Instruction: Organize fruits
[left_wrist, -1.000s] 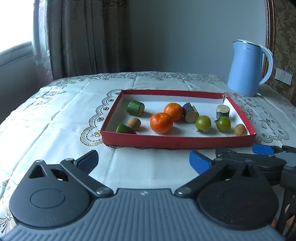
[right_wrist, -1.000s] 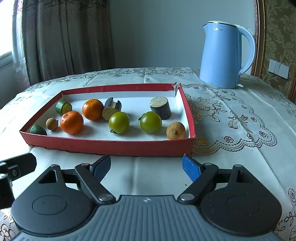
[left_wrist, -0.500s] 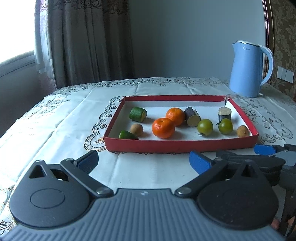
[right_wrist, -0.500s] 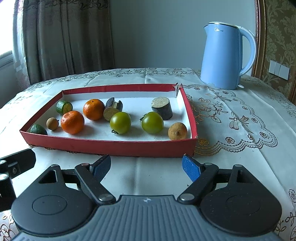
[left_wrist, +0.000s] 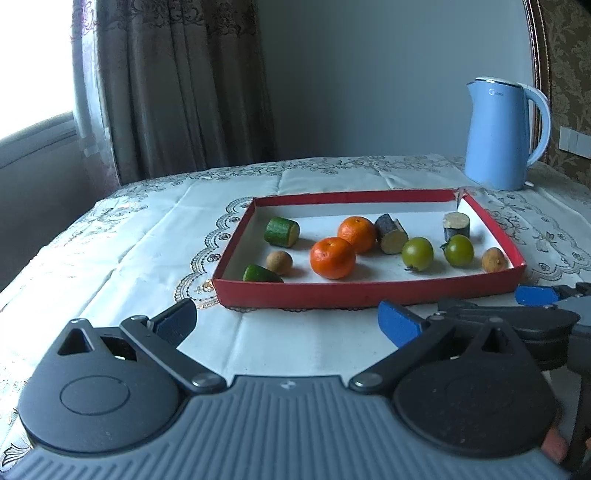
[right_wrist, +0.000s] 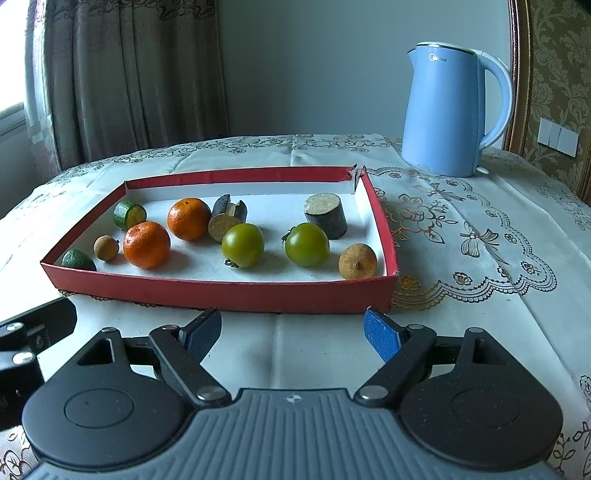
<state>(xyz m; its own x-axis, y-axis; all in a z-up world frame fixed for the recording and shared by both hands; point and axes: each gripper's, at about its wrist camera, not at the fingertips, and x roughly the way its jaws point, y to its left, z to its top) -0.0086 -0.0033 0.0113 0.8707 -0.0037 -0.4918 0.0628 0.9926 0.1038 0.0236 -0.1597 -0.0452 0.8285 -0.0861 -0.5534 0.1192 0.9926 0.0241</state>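
Lace-edged cloth covers your worktop (right_wrist: 461, 332), curtains hang behind, and the red tray (right_wrist: 221, 291) sits square in front of you with every piece of fruit inside it. Over the last second your left wrist view has tilted up and eased back: the tray now sits smaller and further off than it did, while the right view has hardly shifted and nothing in the tray has moved. So you're backed off, not reaching. Your left gripper (left_wrist: 284, 321) is spread wide with nothing between the pads, and your right gripper (right_wrist: 295, 328) is just as wide and just as bare. Look at the layout: two oranges (right_wrist: 146, 244) touching or nearly so, two green tomatoes (right_wrist: 242, 244) near each other, two dark cut stalk pieces (right_wrist: 326, 216) well apart, two cucumber chunks (right_wrist: 129, 215) on the left side, and two small brown longan-like fruits (right_wrist: 357, 261) at opposite ends. That fits either a loose mix waiting to be paired or a spread you've finished with; the frames don't settle it. Off to the right stands the blue kettle (right_wrist: 448, 110), clear of the tray. Only the tray's near wall stands between your grippers and the fruit.
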